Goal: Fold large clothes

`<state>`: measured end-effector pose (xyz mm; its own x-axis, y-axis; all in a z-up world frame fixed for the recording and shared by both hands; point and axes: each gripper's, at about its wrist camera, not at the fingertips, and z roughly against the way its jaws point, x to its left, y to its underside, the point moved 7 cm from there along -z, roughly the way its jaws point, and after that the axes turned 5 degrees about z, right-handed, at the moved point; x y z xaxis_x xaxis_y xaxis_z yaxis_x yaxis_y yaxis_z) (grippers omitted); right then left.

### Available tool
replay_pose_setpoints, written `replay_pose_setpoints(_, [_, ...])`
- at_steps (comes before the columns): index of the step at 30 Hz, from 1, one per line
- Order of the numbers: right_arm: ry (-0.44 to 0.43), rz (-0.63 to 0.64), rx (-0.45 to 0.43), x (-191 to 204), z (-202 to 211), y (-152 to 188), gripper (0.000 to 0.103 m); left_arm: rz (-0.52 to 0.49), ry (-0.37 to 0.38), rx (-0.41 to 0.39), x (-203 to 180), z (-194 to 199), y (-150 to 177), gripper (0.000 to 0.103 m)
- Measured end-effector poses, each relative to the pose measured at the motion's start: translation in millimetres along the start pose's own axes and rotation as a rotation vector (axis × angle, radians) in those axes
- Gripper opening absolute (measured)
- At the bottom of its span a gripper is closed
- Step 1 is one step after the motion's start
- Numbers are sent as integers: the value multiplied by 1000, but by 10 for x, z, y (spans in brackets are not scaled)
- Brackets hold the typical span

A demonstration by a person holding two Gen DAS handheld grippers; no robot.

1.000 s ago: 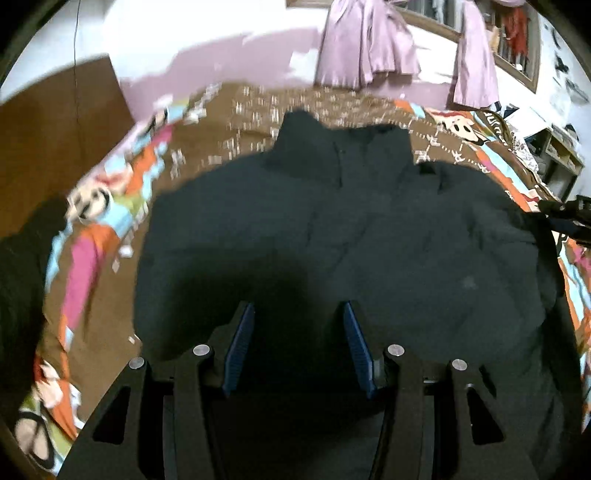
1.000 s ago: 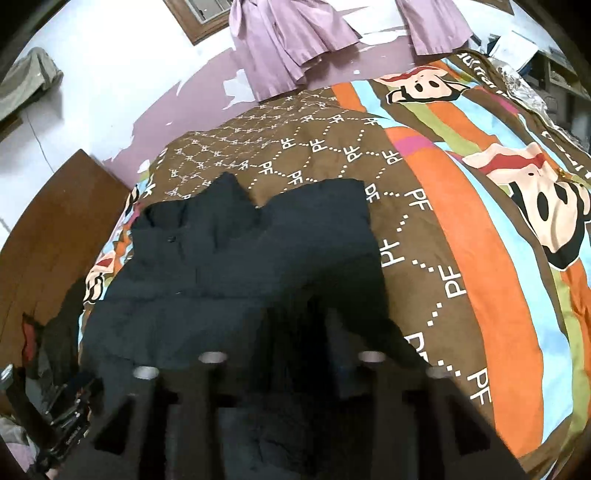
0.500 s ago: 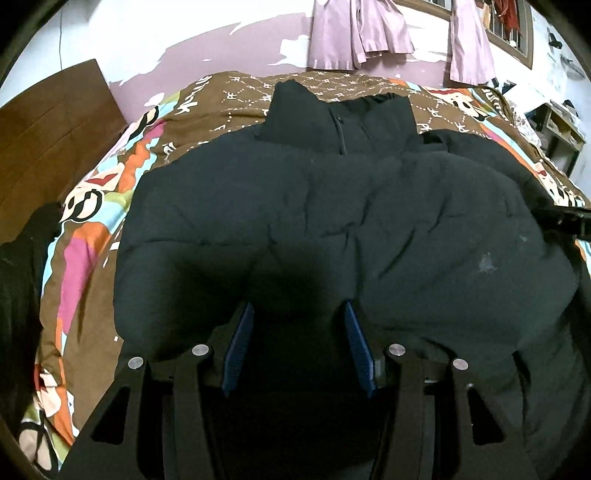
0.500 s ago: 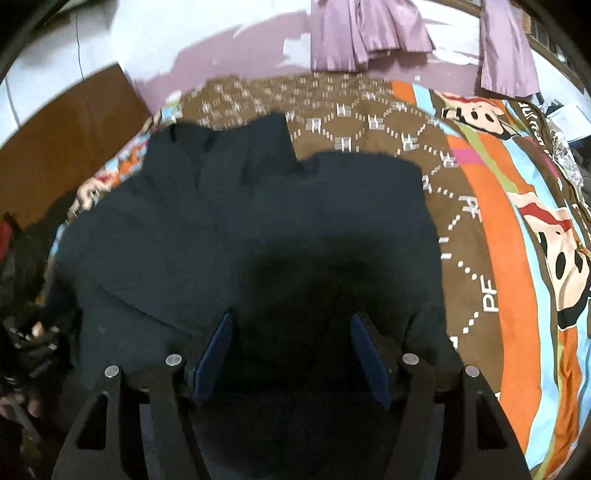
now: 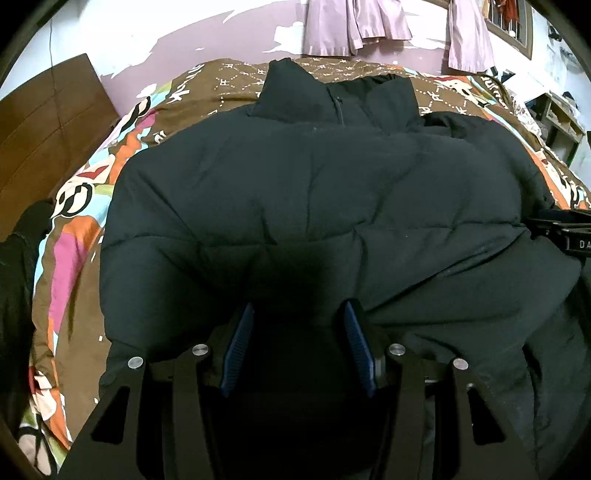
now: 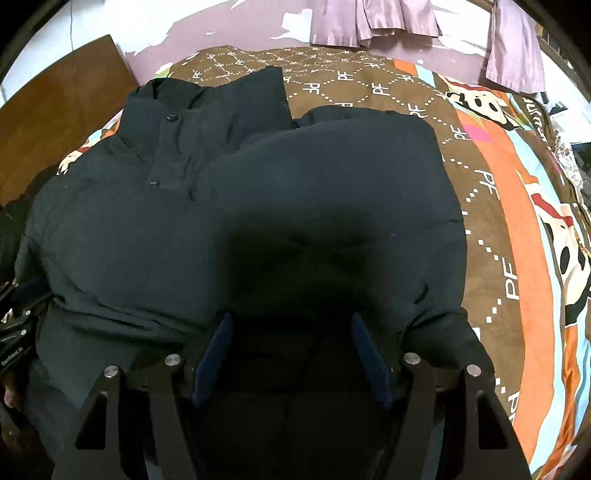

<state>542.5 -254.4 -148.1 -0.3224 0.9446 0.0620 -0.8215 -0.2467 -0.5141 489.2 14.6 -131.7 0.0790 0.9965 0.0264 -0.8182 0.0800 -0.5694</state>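
Observation:
A big black puffer jacket (image 5: pixel 314 192) lies front up on the bed, collar at the far end; it also fills the right wrist view (image 6: pixel 258 206). Both sleeves look folded in over the body. My left gripper (image 5: pixel 298 325) stands open low over the jacket's near hem, blue pads (image 5: pixel 238 347) apart with dark cloth between them. My right gripper (image 6: pixel 291 332) is likewise open over the near hem on the right side. Each gripper shows at the edge of the other's view.
The bed has a brown and multicoloured cartoon bedspread (image 6: pixel 498 192). A wooden headboard or door (image 5: pixel 40 129) stands at the left, purple curtains (image 5: pixel 354 22) hang on the far wall, and shelves (image 5: pixel 561 114) stand at the right. Dark clothes (image 5: pixel 14 258) lie at the left edge.
Both grippers came lower and closer to the jacket, which now fills more of each view. The right gripper's blue pads came into view, open.

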Motion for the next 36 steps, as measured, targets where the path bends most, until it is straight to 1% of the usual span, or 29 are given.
replay_pose_setpoints(6, [9,4,-3,7,-35,12,66,-1,-23,19,-8,-22,7,45])
replay_pose_setpoints(9, [15,15,-13,9,-30,12,66,28,13,30,29,21,-31,45])
replay_pose_setpoints(12, [2,13,-27,12,9,-5,70,54,44,80,100,105,-172,45])
replay_pose_setpoints(13, [-11,7,-32,16,43,-24,73,62,37,84,118,136,-228,45])
replay_pose_setpoints(15, [-31,4,-56,40,137,-81,74,76,10,70,194,212,-422,45])
replay_pose_setpoints(16, [-56,13,-93,73,224,-142,74,80,3,52,227,253,-550,45])
replay_pose_setpoints(18, [-66,24,-157,108,370,-278,75,89,-21,-1,300,334,-826,47])
replay_pose_setpoints(19, [-75,21,-183,118,427,-352,77,97,-22,-20,328,352,-915,53])
replay_pose_setpoints(20, [-94,5,-203,120,471,-446,80,116,-22,-47,369,371,-1020,56])
replay_pose_setpoints(21, [-102,-17,-216,108,490,-535,81,144,-23,-71,422,378,-1112,61])
replay_pose_setpoints(23, [-121,-70,-236,83,485,-732,82,210,3,-99,533,329,-1309,61])
replay_pose_setpoints(26, [-156,-151,-245,24,388,-1039,82,272,45,-90,639,169,-1561,61])
replay_pose_setpoints(28, [-173,-211,-250,-24,289,-1268,82,304,72,-99,710,52,-1766,61])
replay_pose_setpoints(32, [-213,-316,-266,-150,47,-1646,82,321,98,-111,787,-255,-2110,61])
replay_pose_setpoints(35, [-199,-328,-288,-212,-175,-1949,82,312,93,-117,831,-524,-2318,61])
replay_pose_setpoints(36, [-191,-330,-281,-223,-281,-2032,81,311,91,-125,845,-609,-2377,61])
